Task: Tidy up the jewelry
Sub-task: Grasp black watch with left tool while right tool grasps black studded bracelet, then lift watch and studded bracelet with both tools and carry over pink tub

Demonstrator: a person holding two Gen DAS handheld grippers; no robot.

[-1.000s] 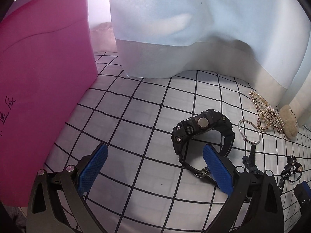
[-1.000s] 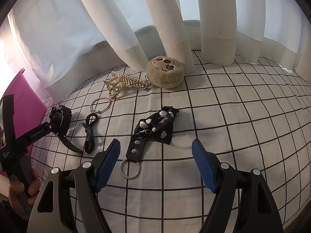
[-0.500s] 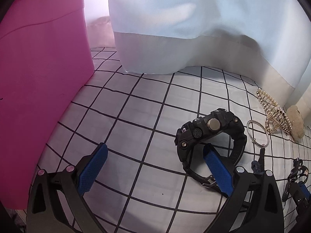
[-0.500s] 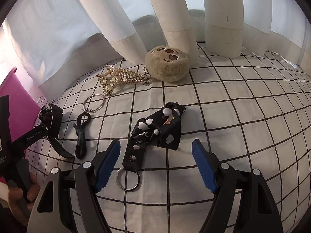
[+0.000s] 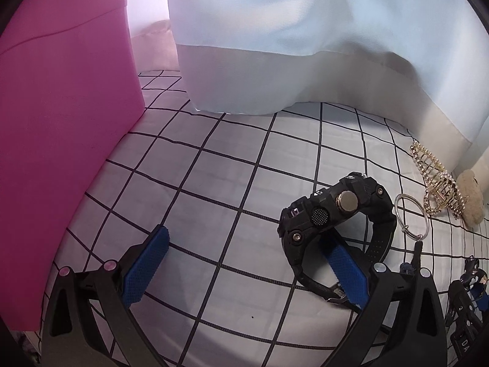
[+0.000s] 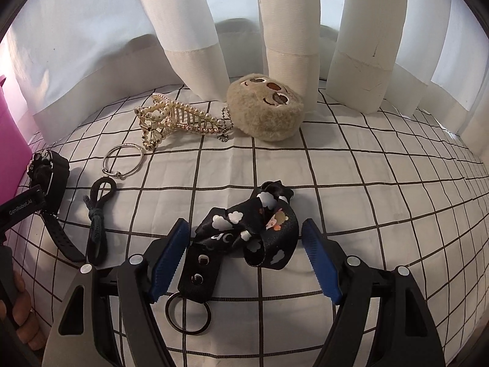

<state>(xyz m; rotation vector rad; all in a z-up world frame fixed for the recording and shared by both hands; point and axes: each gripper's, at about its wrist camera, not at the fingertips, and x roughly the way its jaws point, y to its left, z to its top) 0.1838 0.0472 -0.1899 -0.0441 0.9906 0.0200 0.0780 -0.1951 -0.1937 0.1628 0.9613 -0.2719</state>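
Strap: the black cloud-print strap lies bunched on the checked sheet, soft and light (it may flop).
Best hold: the thick folded middle.
Right gripper: open wide, strap between its fingers, not pinched.
Left gripper: open, empty, beside the black watch.

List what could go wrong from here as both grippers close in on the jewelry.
1. The right gripper straddles the bunched cloud-print strap; closing may catch only a loose fold and leave its key ring dragging.
2. The left gripper is open with one pad inside the black watch band; closing from there could tip or push the watch instead of gripping it.
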